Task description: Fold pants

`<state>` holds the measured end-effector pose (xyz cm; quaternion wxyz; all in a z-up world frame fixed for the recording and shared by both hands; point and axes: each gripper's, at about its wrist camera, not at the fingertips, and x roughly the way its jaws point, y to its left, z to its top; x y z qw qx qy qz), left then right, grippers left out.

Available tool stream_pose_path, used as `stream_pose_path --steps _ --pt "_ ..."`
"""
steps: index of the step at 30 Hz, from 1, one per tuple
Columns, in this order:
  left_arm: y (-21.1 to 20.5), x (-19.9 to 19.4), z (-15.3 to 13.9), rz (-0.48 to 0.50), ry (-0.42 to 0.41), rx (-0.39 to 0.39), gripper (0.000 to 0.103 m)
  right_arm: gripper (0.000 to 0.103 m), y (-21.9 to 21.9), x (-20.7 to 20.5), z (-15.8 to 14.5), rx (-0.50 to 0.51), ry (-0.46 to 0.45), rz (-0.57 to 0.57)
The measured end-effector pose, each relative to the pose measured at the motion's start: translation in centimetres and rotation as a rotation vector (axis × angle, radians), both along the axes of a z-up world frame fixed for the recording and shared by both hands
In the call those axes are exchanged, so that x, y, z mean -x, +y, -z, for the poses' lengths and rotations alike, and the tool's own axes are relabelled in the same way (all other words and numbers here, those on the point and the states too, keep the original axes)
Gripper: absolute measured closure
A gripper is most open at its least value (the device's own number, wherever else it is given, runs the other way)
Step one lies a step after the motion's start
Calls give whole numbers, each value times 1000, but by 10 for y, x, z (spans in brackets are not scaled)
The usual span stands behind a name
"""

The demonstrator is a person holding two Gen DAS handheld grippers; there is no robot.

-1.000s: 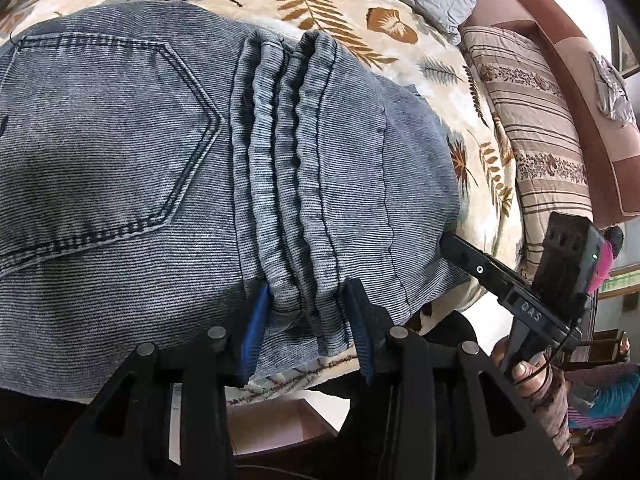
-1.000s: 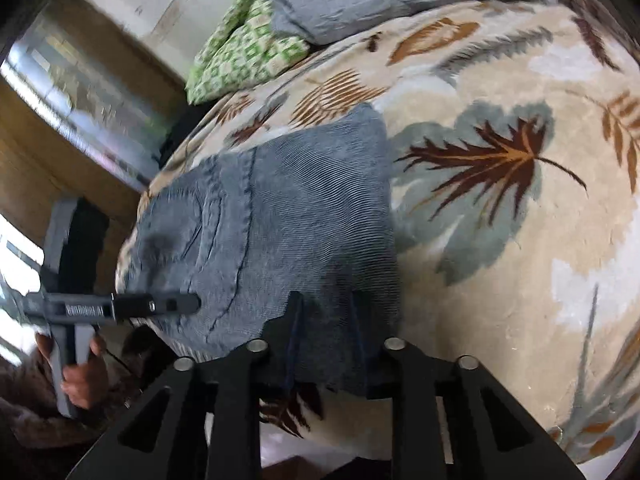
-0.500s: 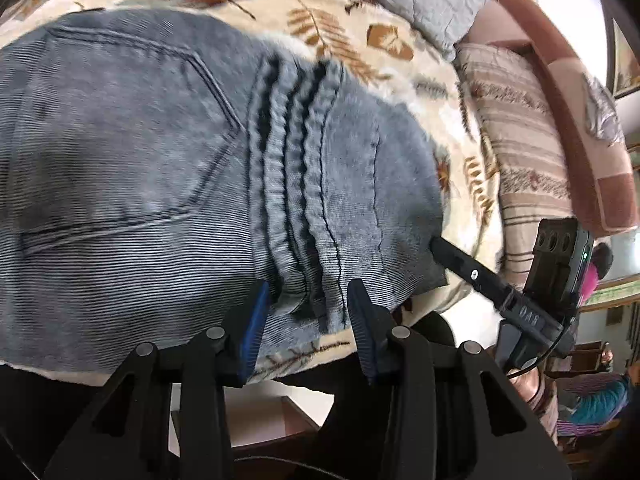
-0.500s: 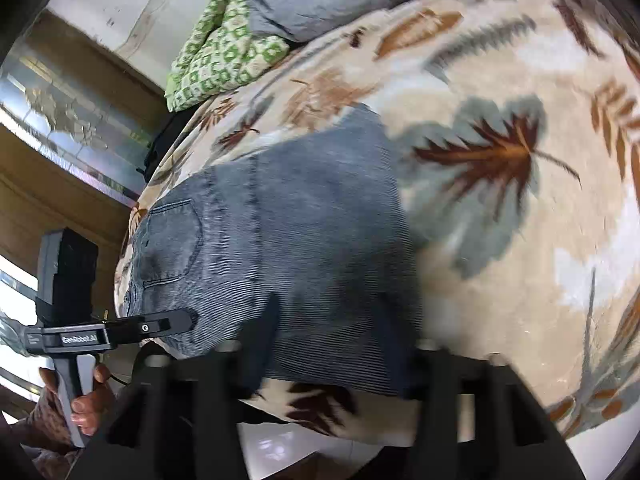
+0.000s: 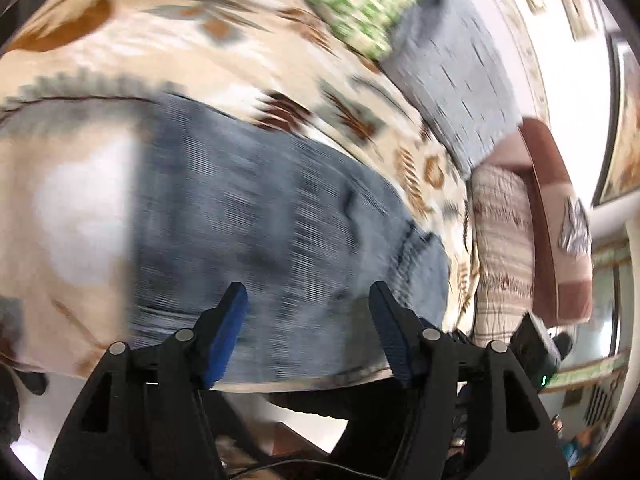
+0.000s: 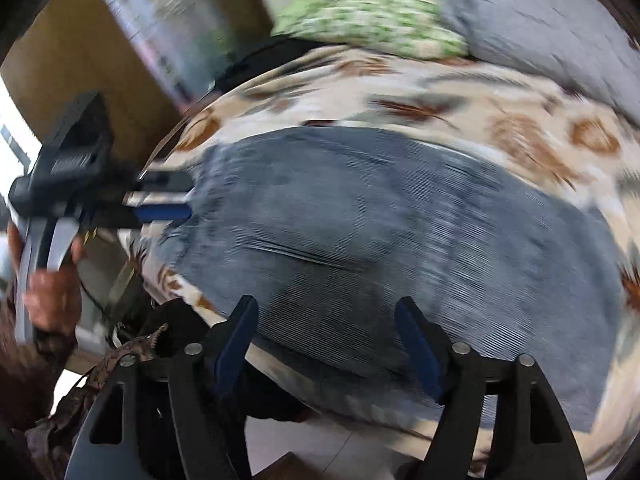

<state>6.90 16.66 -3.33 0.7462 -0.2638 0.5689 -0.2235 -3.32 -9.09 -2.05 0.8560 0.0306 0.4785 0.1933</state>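
The blue-grey denim pants (image 5: 260, 216) lie folded in a flat stack on the leaf-print bedspread (image 5: 120, 52), near the bed's front edge. They also show in the right wrist view (image 6: 380, 216). My left gripper (image 5: 308, 300) is open and empty, just above the stack's near edge. My right gripper (image 6: 328, 316) is open and empty over the near edge of the pants. The left gripper also shows in the right wrist view (image 6: 168, 204), at the left end of the stack. Both views are motion-blurred.
A green patterned pillow (image 6: 372, 12) and a grey quilted pillow (image 5: 452, 76) lie at the back of the bed. A striped cushion (image 5: 504, 240) and a brown headboard (image 5: 556, 224) stand to the right. A wooden wall (image 6: 80, 64) stands on the left.
Both grippers have opened wide and let go of the pants. Both have drawn back and swung, so the views turned and blurred.
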Motion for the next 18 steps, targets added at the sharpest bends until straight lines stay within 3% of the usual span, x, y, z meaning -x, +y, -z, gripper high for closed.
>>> stream_pose_path --steps 8,11,18 --pt "58 -50 20 -11 78 -14 36 21 129 0 11 192 -104 -198" --pt "63 -71 27 28 105 8 33 21 158 1 24 268 -119 -242" --pt "64 -113 47 66 170 44 28 19 209 15 51 556 -246 -335"
